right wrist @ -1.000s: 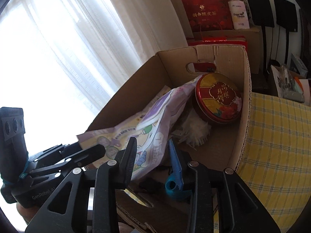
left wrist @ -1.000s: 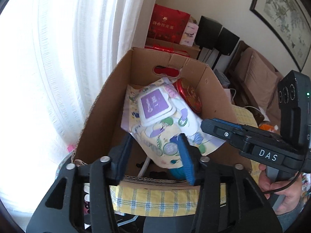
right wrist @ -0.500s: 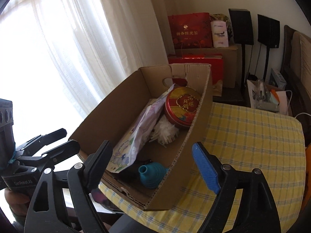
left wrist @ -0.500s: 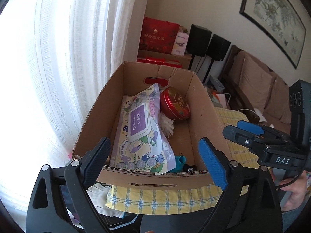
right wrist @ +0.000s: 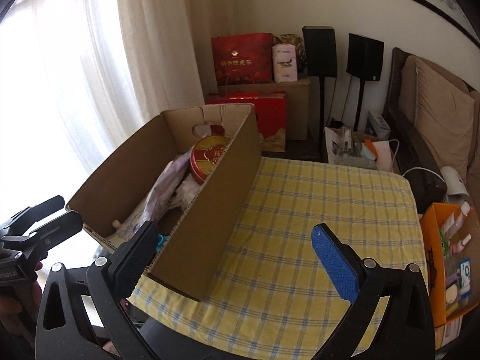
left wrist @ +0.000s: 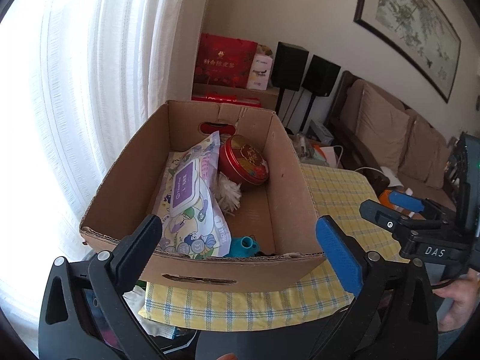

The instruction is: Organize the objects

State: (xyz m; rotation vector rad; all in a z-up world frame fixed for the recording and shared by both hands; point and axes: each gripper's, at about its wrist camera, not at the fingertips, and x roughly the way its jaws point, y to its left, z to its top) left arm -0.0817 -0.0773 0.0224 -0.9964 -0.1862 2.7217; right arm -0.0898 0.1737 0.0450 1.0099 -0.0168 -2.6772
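Note:
A cardboard box (left wrist: pixel 295 186) (right wrist: pixel 210 216) stands on a yellow checked tablecloth (right wrist: pixel 315 210). In it lie a pack of wet wipes (left wrist: pixel 192 204) with a purple lid, a round red tin (left wrist: pixel 244 162) (right wrist: pixel 208 157), a white fluffy item (left wrist: pixel 228 192) and a teal object (left wrist: pixel 243 244). My left gripper (left wrist: pixel 240 240) is open and empty, in front of the box's near wall. My right gripper (right wrist: pixel 234 255) is open and empty, above the cloth beside the box's right wall; it also shows in the left wrist view (left wrist: pixel 390 213).
Red gift bags (right wrist: pixel 243 57) and a brown carton (right wrist: pixel 295 105) stand behind the box by the curtain. Two black speakers (right wrist: pixel 342 51) and a sofa (right wrist: pixel 435 114) are at the right. An orange box of small items (right wrist: pixel 435 240) sits at the table's right edge.
Both grippers let go of the wet wipes pack, opened wide and drew back from the box. The pack now lies inside the box.

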